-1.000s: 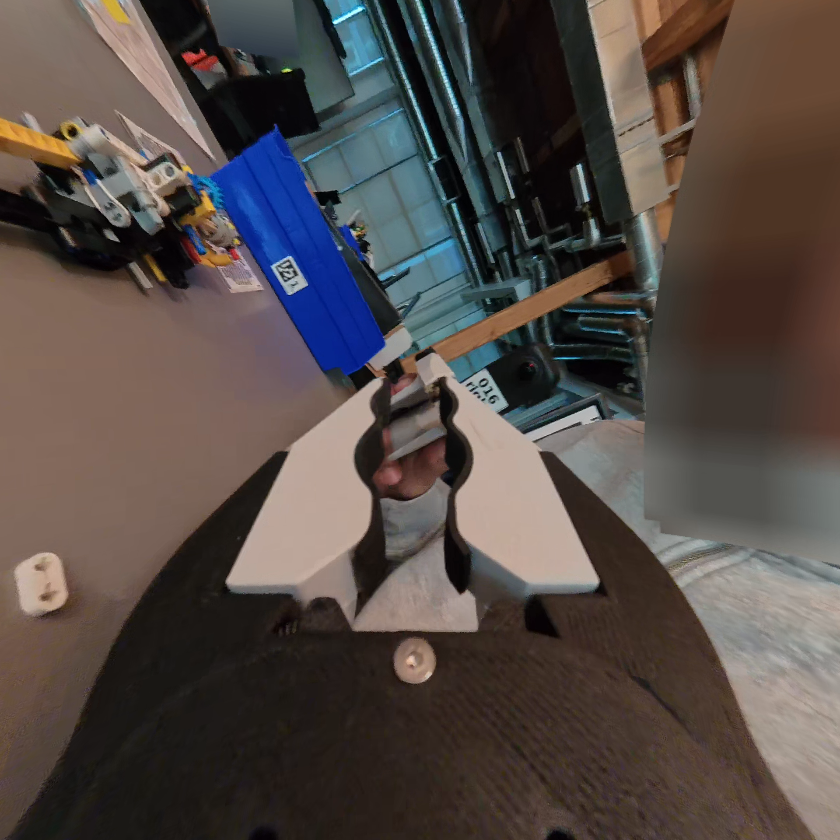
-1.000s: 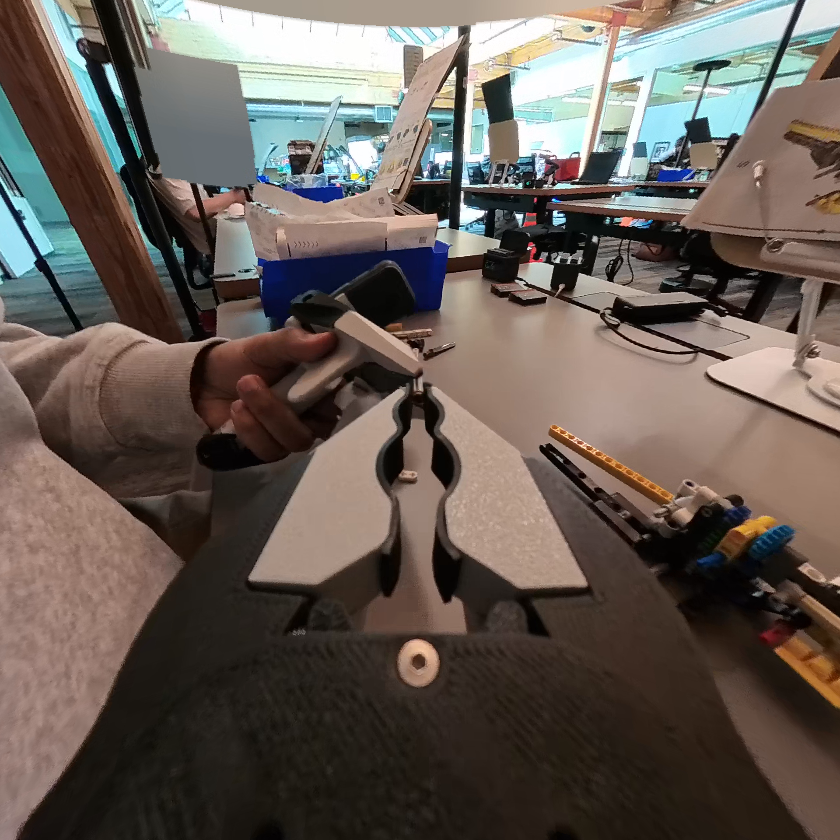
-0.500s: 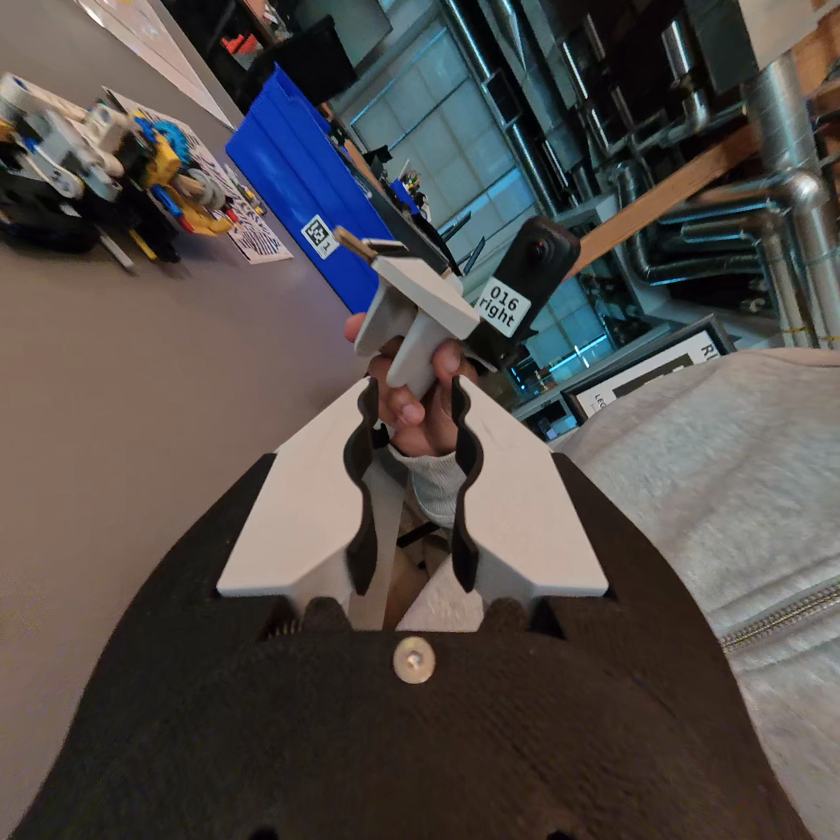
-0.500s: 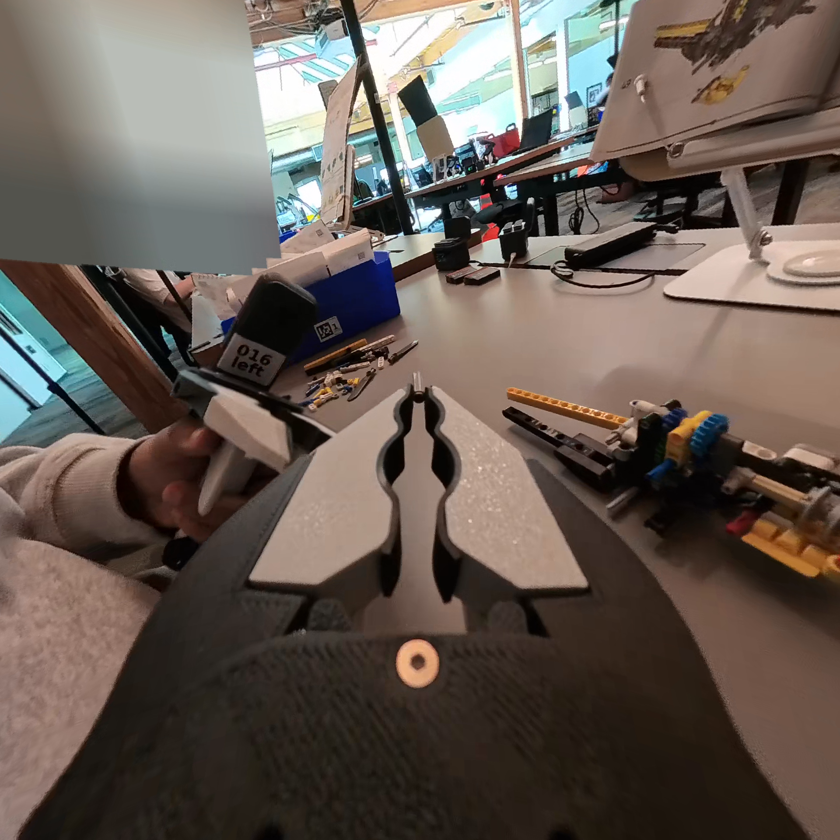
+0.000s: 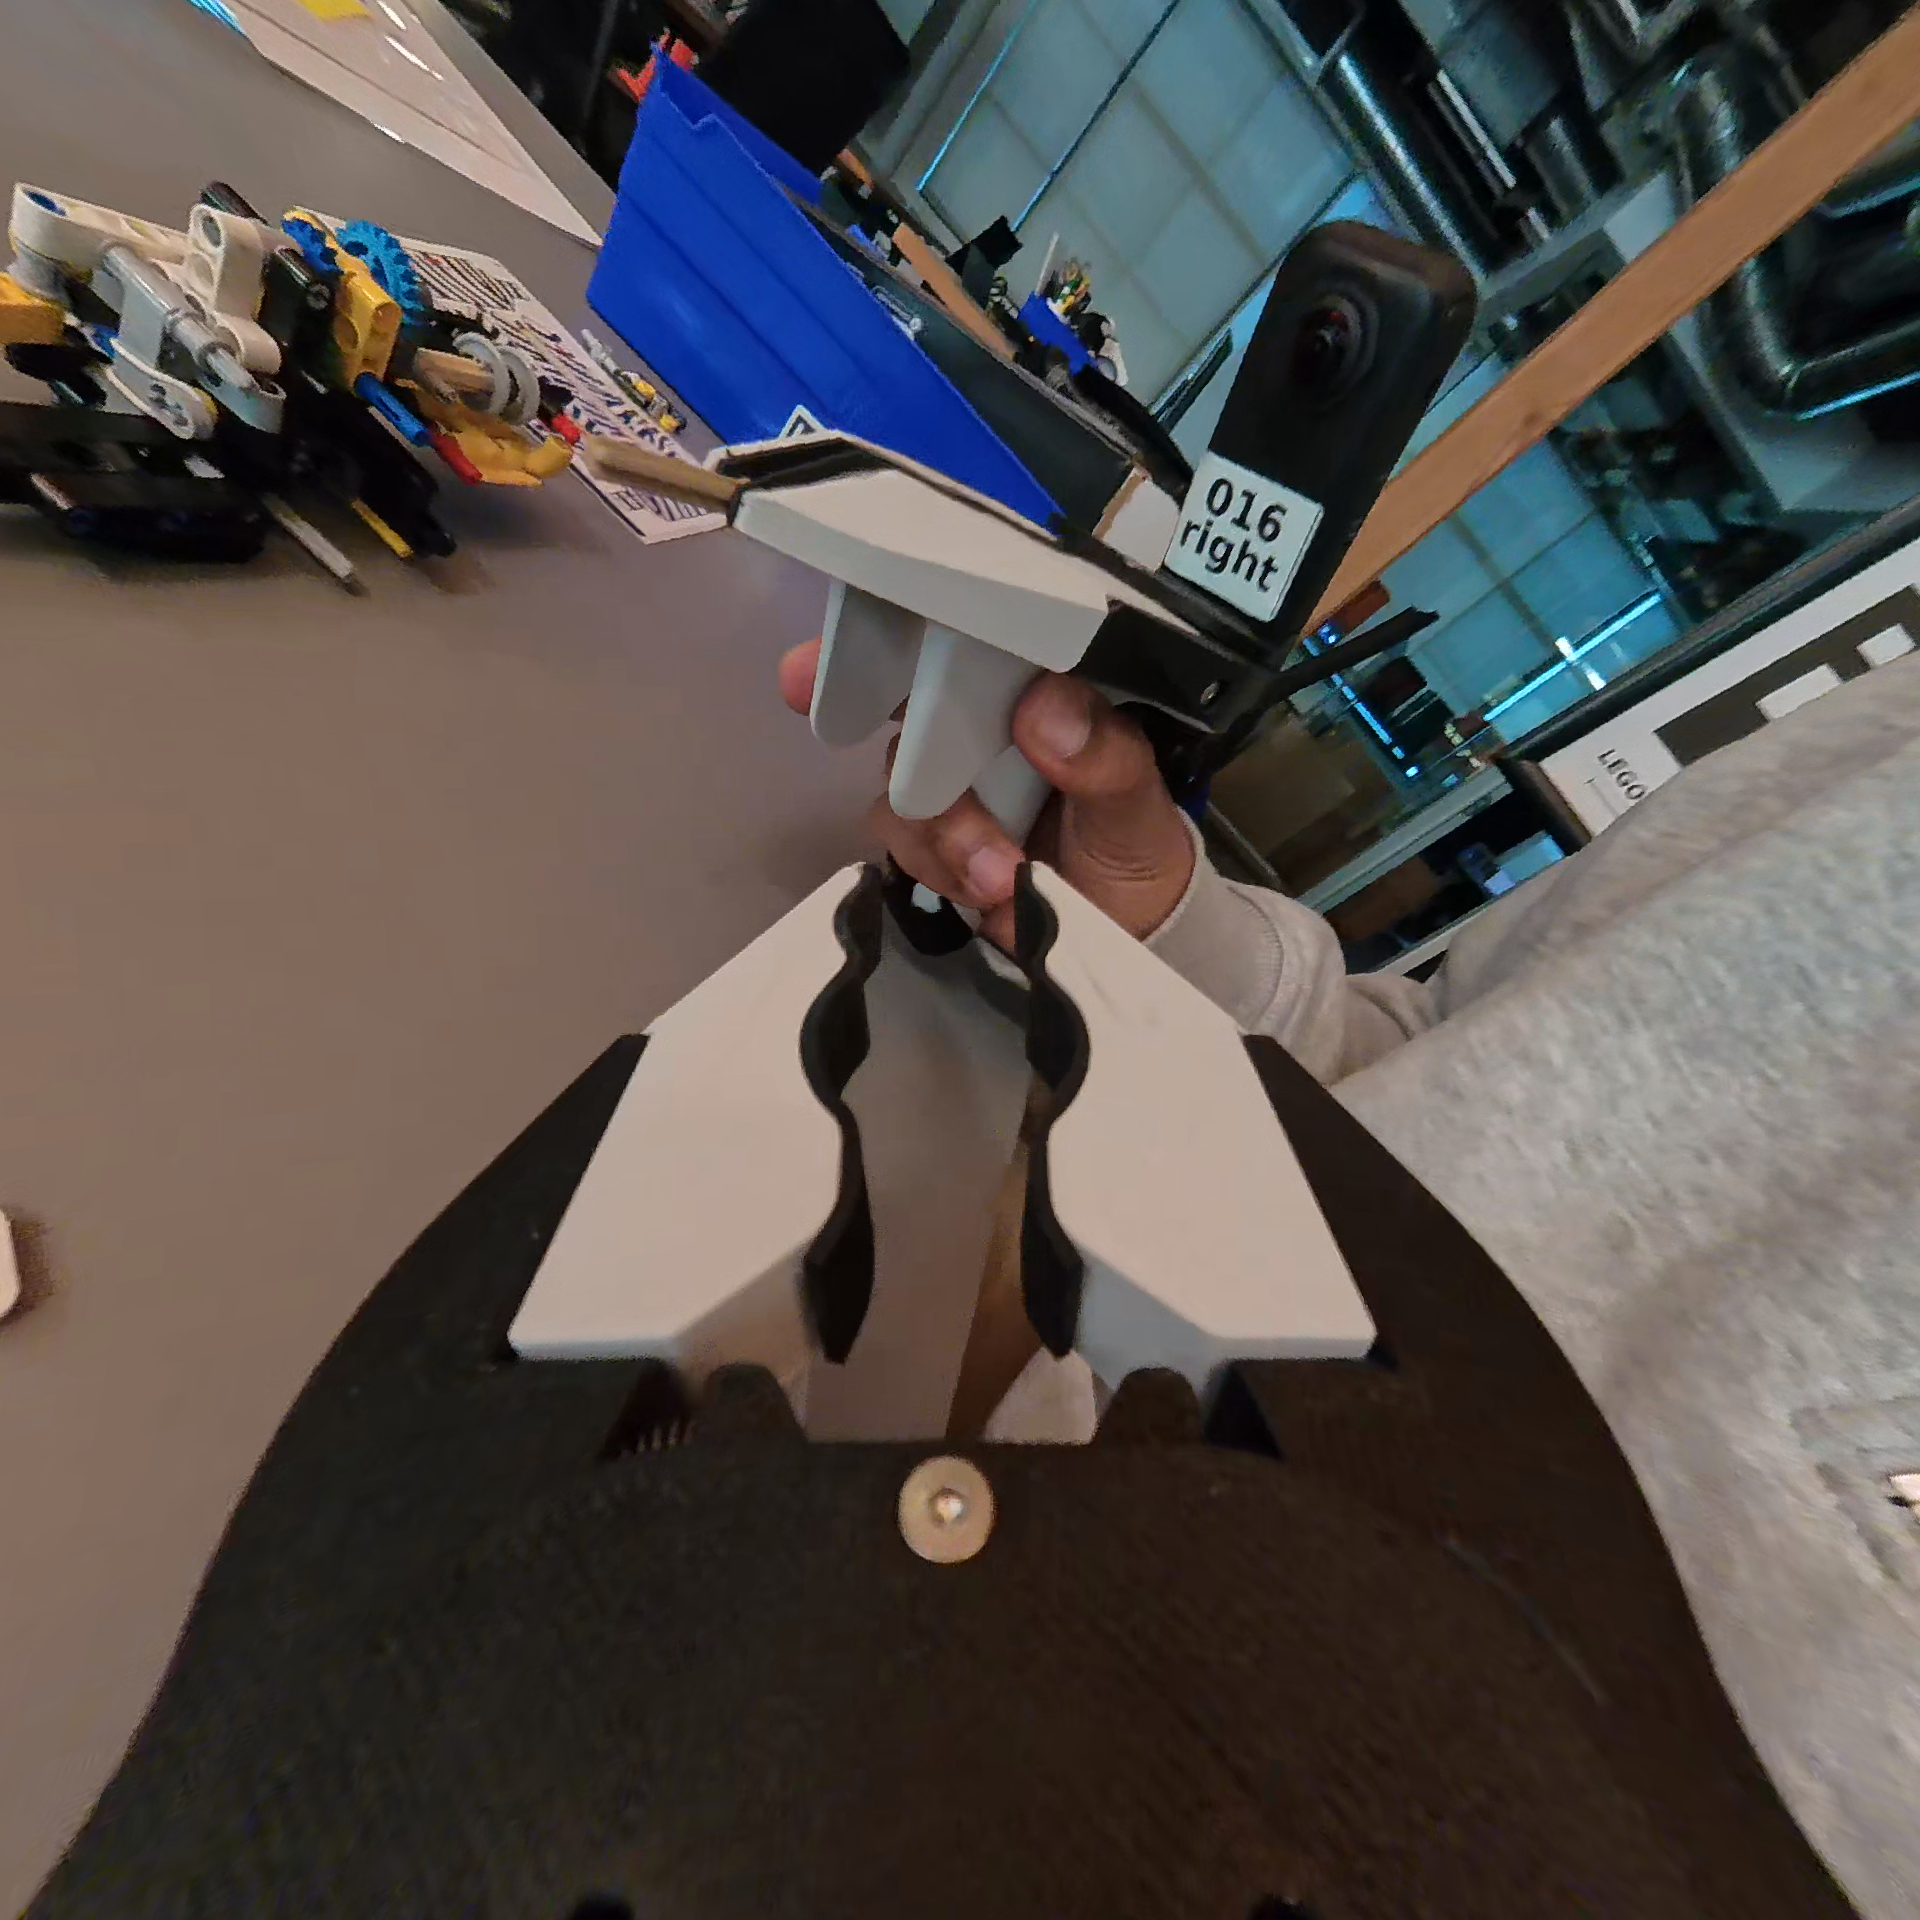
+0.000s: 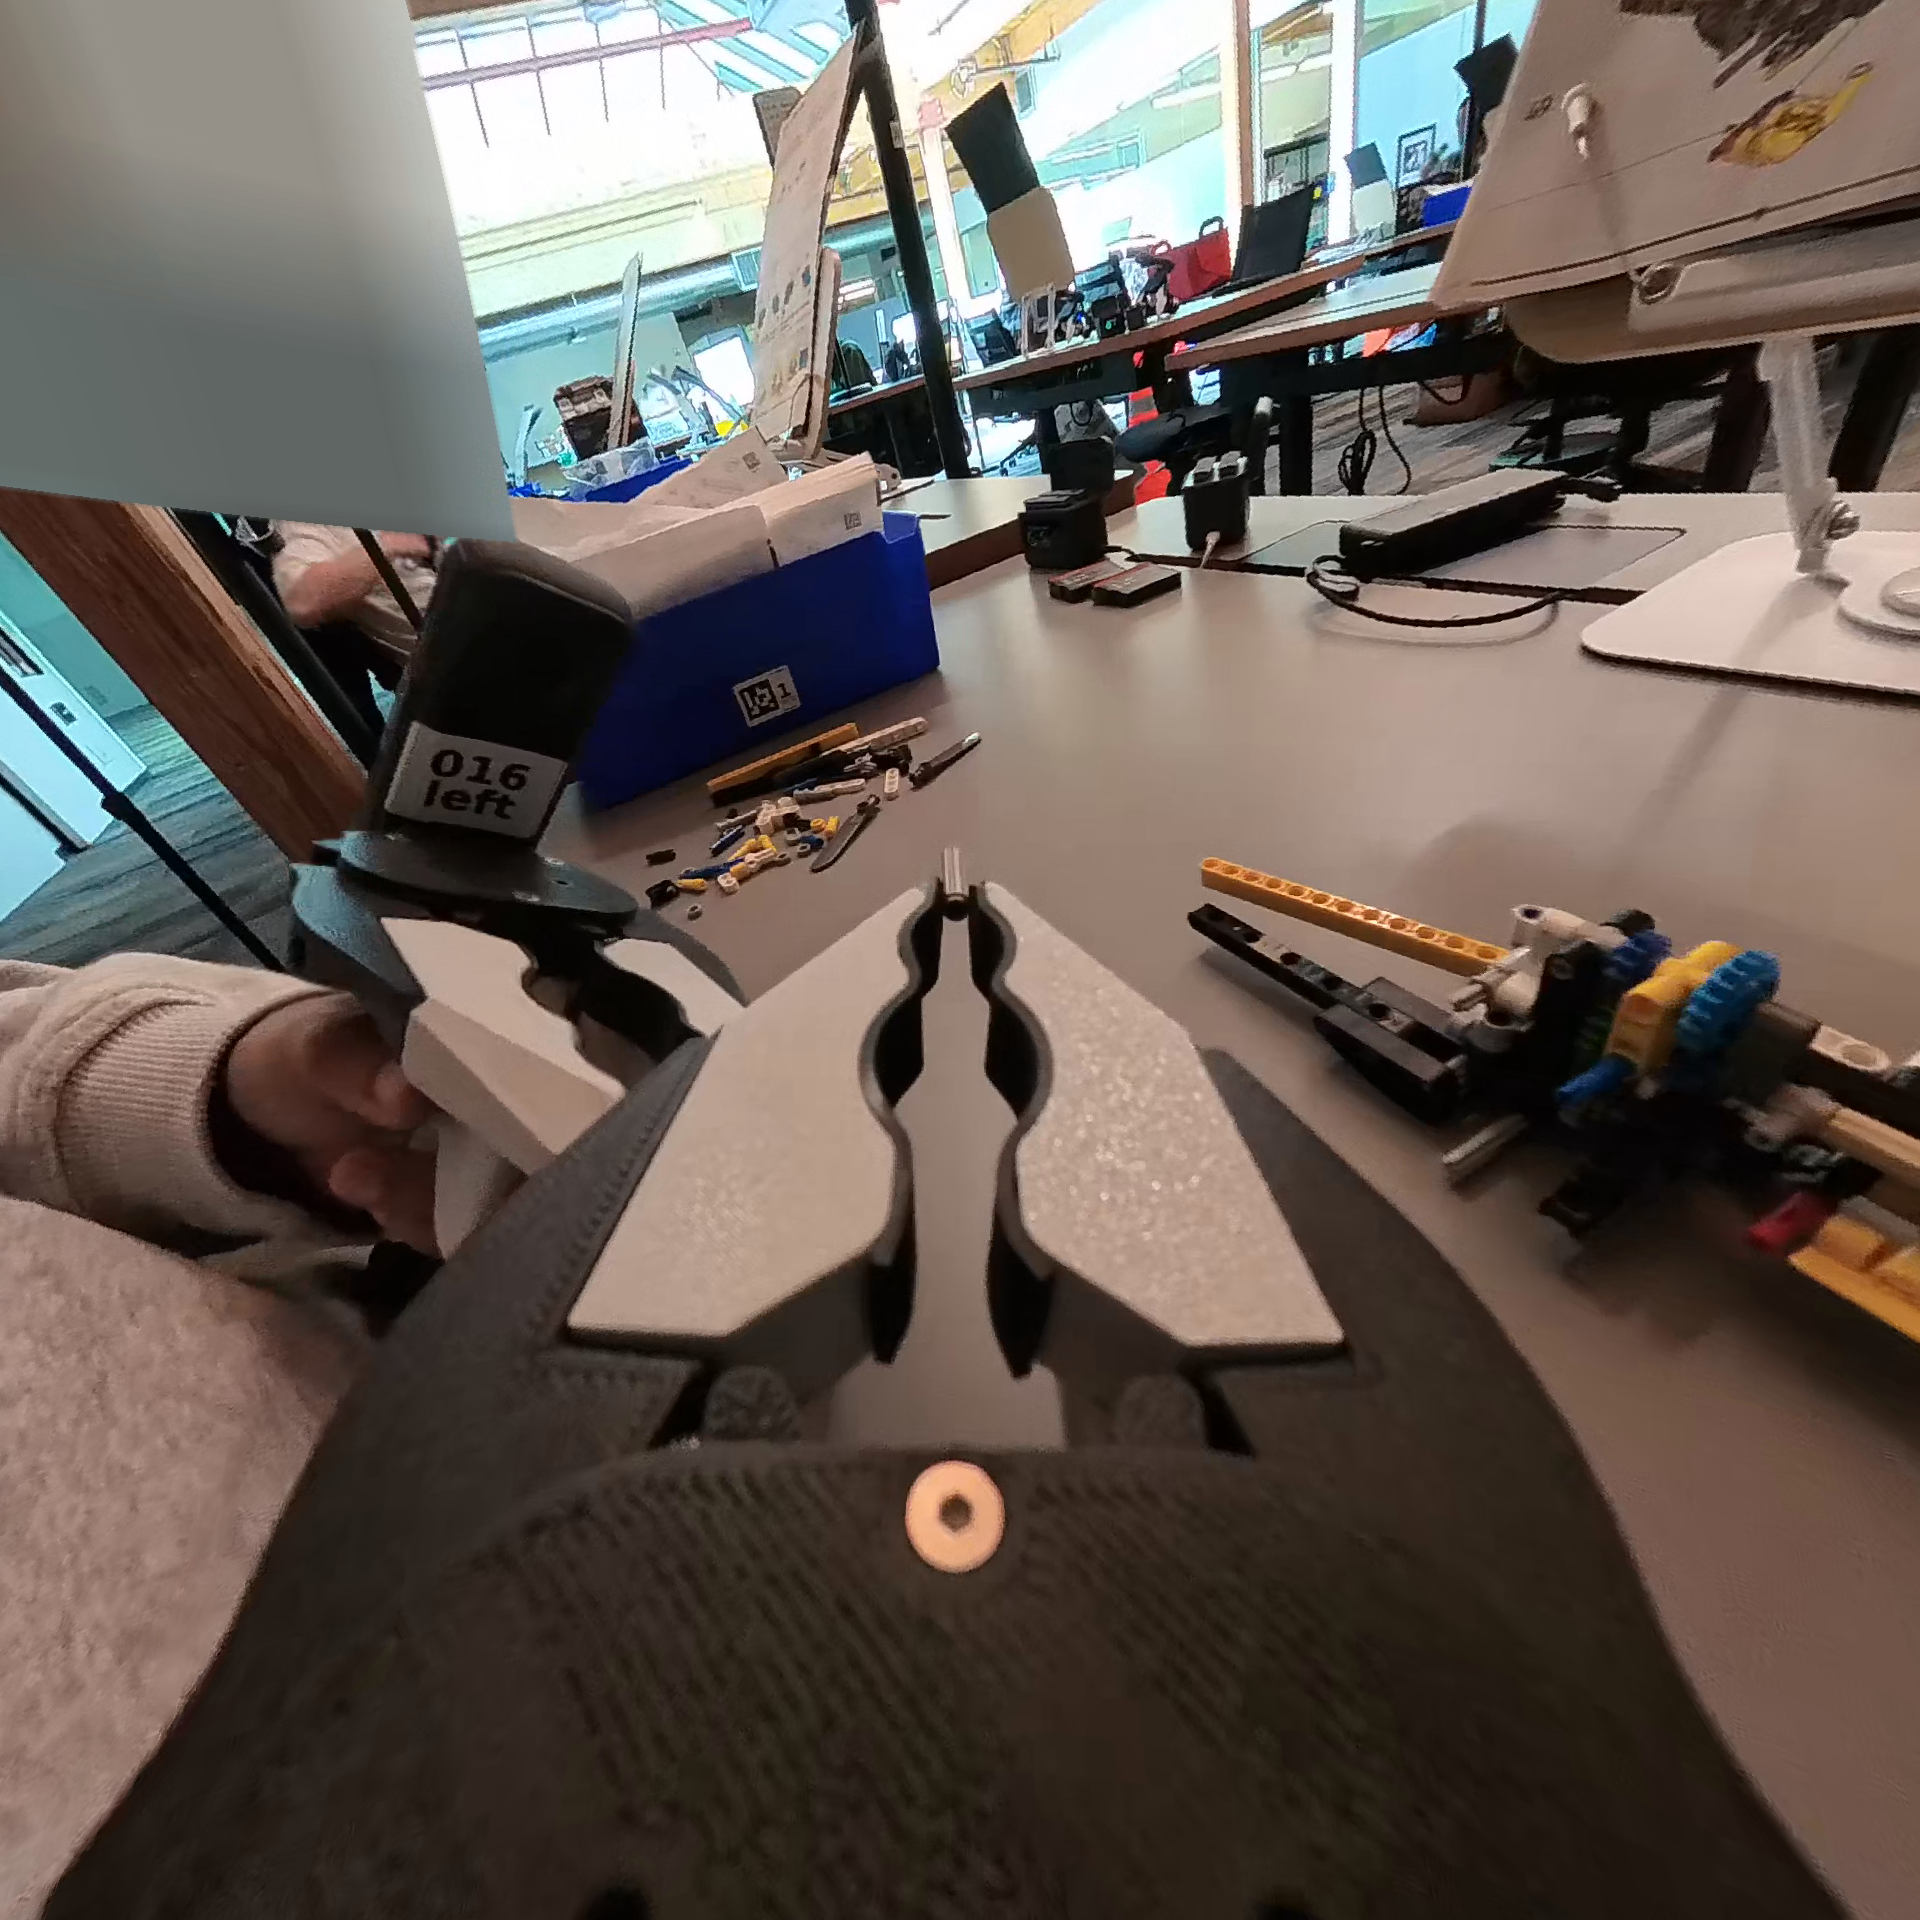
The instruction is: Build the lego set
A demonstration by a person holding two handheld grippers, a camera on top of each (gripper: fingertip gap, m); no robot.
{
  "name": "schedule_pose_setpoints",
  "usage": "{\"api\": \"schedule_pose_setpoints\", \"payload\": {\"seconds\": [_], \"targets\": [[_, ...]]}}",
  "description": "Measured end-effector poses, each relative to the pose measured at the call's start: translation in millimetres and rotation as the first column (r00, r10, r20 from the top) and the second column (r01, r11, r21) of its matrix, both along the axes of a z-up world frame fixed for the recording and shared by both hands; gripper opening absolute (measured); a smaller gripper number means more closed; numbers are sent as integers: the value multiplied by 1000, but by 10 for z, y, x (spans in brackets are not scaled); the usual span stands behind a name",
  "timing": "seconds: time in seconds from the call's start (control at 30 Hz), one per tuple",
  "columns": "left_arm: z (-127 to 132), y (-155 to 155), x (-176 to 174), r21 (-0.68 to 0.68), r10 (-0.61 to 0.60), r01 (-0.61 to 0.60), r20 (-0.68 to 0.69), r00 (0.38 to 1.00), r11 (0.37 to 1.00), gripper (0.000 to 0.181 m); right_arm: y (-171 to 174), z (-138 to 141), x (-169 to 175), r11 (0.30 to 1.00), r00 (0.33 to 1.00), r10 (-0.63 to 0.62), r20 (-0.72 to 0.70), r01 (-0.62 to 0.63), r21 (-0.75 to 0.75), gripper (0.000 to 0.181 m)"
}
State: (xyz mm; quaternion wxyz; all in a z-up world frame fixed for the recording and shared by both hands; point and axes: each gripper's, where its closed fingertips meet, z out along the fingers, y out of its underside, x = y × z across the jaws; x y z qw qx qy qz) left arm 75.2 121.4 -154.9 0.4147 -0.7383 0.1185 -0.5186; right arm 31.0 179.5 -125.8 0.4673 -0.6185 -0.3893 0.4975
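Grey table (image 6: 1299, 748); right tool (image 6: 951, 902) pinching half-hidden axle (image 6: 950, 871)

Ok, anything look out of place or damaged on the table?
Nothing damaged. Loose pieces lie scattered beside the blue bin, and one white piece sits alone at the left wrist view's edge, away from them. The right gripper pinches a tan axle; the left gripper is open, empty.
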Motion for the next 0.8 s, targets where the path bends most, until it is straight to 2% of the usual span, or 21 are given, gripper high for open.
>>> {"api": "schedule_pose_setpoints", "payload": {"seconds": [0.17, 0.67, 0.8], "targets": [[-121, 34, -40, 24, 16, -14, -75, 997, 1000, 24, -36, -47, -45, 1000, 999, 1, 34, -2, 28, 4], [-92, 30, -43, 57, 19, -15, -74, 997, 998, 14, -61, -33, -71, 1000, 1000, -3, 21, 2, 23, 3], [-28, -11, -5, 128, 7, 5, -88, 996, 992, 14, -42, 12, -52, 999, 1000, -28, 5, 27, 43, 3]]}}
